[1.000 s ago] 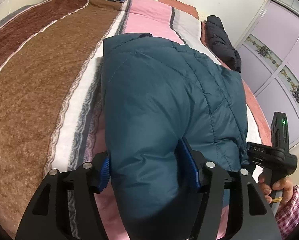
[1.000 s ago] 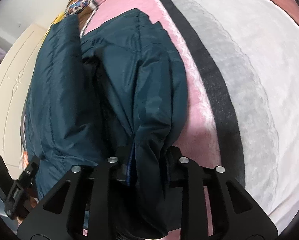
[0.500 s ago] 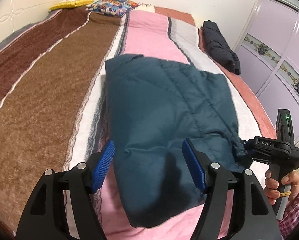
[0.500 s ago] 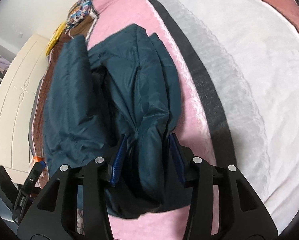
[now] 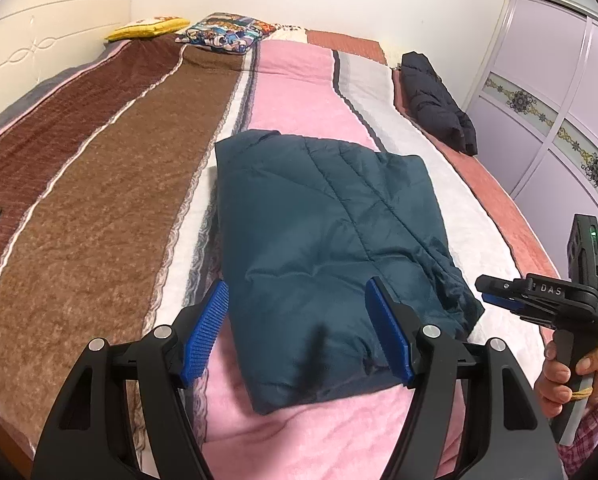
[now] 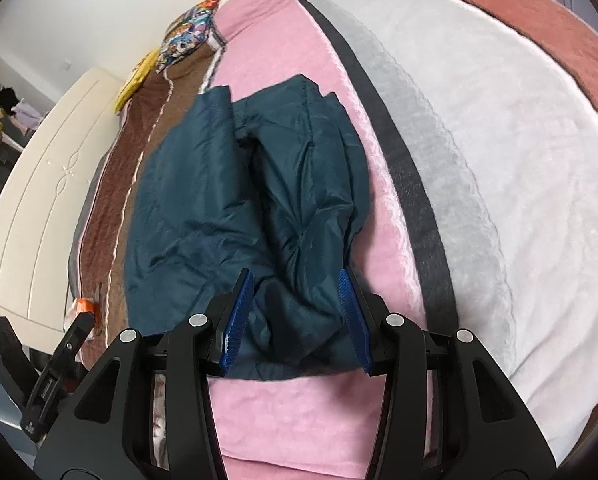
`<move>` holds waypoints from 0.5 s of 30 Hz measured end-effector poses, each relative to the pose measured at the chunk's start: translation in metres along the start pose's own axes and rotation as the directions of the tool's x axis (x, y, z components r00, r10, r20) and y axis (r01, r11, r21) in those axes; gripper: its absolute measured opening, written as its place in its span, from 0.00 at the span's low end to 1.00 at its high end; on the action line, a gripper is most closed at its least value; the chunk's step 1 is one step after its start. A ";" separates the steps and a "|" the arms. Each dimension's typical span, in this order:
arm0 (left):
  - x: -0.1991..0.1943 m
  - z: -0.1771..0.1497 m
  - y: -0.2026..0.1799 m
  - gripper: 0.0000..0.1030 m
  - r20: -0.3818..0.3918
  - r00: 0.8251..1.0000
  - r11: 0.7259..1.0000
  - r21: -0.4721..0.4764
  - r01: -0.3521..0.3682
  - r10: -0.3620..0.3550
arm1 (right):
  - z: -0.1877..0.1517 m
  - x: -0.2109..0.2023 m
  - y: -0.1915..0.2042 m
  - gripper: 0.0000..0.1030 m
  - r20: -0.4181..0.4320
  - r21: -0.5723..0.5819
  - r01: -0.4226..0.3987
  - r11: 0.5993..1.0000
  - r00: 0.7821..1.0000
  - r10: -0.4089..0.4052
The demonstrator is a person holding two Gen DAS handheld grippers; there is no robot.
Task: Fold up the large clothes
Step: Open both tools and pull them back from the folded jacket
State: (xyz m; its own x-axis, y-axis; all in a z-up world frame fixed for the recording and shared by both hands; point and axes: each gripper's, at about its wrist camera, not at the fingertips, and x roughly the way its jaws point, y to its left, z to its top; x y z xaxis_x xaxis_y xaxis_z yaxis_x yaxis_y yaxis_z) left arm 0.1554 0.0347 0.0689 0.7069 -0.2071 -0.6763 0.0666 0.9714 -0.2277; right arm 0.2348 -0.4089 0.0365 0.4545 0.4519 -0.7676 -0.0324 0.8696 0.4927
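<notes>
jacket (image 5: 331, 248) lies folded, long axis running toward pillows (image 5: 223, 36).

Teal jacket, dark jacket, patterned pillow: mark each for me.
teal jacket (image 5: 331, 248), left wrist view, middle of the folded quilted top.
dark jacket (image 5: 435, 104), left wrist view, middle of the bundle.
patterned pillow (image 5: 223, 36), left wrist view, centre of its face.

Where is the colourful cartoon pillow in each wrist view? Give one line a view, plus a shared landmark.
Left wrist: cartoon pillow at top centre, at the far end of the bed, right of the yellow pillow.
Right wrist: it lies upper left, tilted, above the folded teal jacket.
Shared landmark: the teal jacket, lying on the pink stripe.
</notes>
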 end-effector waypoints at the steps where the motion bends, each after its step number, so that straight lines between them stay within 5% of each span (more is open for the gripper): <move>1: -0.004 -0.001 -0.002 0.66 0.005 1.000 1.000 0.000 -0.004 0.004 | -0.003 -0.005 0.003 0.44 0.009 -0.014 0.003 1.000 1.000 -0.003; 15: -0.065 -0.024 -0.049 0.70 0.093 0.995 0.998 0.054 -0.036 0.031 | -0.059 -0.065 0.046 0.44 0.160 -0.206 0.064 0.976 0.987 -0.030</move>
State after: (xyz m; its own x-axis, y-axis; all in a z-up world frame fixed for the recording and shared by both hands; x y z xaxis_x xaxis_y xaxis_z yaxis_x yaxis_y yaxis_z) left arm 0.0898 -0.0027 0.1072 0.7713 -0.1654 -0.6147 0.0792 0.9831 -0.1651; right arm 0.1516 -0.3865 0.0853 0.5922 0.3874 -0.7066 -0.1864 0.9189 0.3476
